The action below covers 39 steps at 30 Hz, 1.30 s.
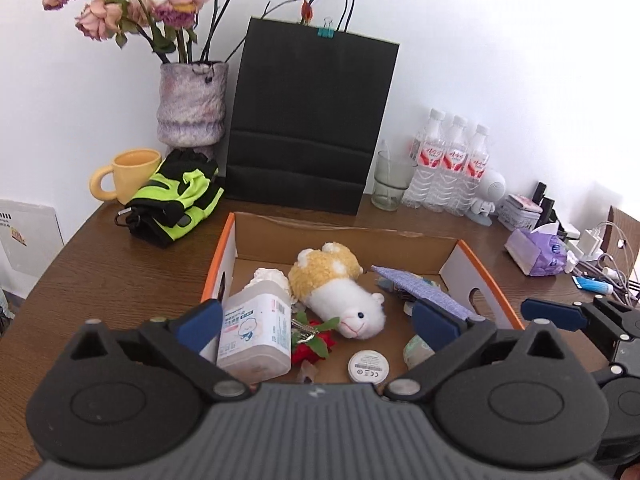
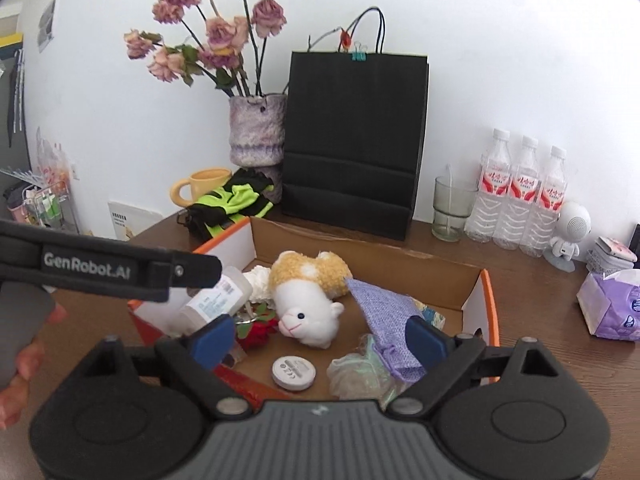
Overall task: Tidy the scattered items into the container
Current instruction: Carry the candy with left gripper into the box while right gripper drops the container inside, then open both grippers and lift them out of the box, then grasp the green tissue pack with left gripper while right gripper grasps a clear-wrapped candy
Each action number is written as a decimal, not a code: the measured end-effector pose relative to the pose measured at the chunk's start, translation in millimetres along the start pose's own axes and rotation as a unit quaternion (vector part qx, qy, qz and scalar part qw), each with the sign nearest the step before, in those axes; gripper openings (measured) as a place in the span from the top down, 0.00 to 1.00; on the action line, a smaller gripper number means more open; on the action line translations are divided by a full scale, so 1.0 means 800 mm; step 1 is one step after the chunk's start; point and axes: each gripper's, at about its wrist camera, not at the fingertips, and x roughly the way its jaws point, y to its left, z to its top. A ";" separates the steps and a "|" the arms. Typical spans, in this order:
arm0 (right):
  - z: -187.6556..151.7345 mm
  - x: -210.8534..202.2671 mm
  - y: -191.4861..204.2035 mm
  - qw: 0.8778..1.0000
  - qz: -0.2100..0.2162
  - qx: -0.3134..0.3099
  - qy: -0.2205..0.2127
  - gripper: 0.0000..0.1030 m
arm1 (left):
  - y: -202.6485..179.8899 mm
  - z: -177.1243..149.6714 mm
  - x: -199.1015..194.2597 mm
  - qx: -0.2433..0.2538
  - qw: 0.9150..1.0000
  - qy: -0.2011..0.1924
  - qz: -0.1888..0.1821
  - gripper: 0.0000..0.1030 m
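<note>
Both grippers, left (image 1: 318, 322) and right (image 2: 320, 338), hover wide open and empty over the cardboard box (image 1: 348, 234), which already holds the plush alpaca (image 1: 340, 292) and bottle (image 1: 256, 332). Next, probably, fetching the gloves (image 1: 176, 196) beyond.

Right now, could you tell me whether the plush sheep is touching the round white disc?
Apart. The right wrist view shows bare cardboard between the plush sheep and the round white disc.
</note>
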 end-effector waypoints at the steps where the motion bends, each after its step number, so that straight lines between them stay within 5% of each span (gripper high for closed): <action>1: -0.006 -0.017 0.001 1.000 0.000 -0.003 -0.007 0.00 | 0.002 -0.005 -0.014 0.002 1.000 -0.006 -0.003 0.00; 7: -0.068 -0.082 0.011 1.000 -0.005 0.001 -0.002 0.00 | 0.009 -0.069 -0.069 0.014 1.000 -0.002 0.023 0.00; 18: -0.173 -0.094 0.022 0.996 -0.046 0.052 0.048 0.00 | 0.026 -0.189 -0.072 -0.066 0.991 0.112 0.022 0.00; 29: -0.178 -0.084 0.007 0.995 -0.064 0.063 0.048 0.00 | -0.042 -0.141 -0.021 0.004 0.996 0.090 0.006 0.00; 36: -0.181 -0.080 -0.013 0.993 -0.070 0.078 0.048 0.00 | -0.078 -0.126 0.049 0.007 0.992 0.118 0.046 0.34; 39: -0.180 -0.078 -0.022 0.993 -0.070 0.082 0.046 0.00 | -0.082 -0.128 0.059 -0.005 0.992 0.119 0.034 0.36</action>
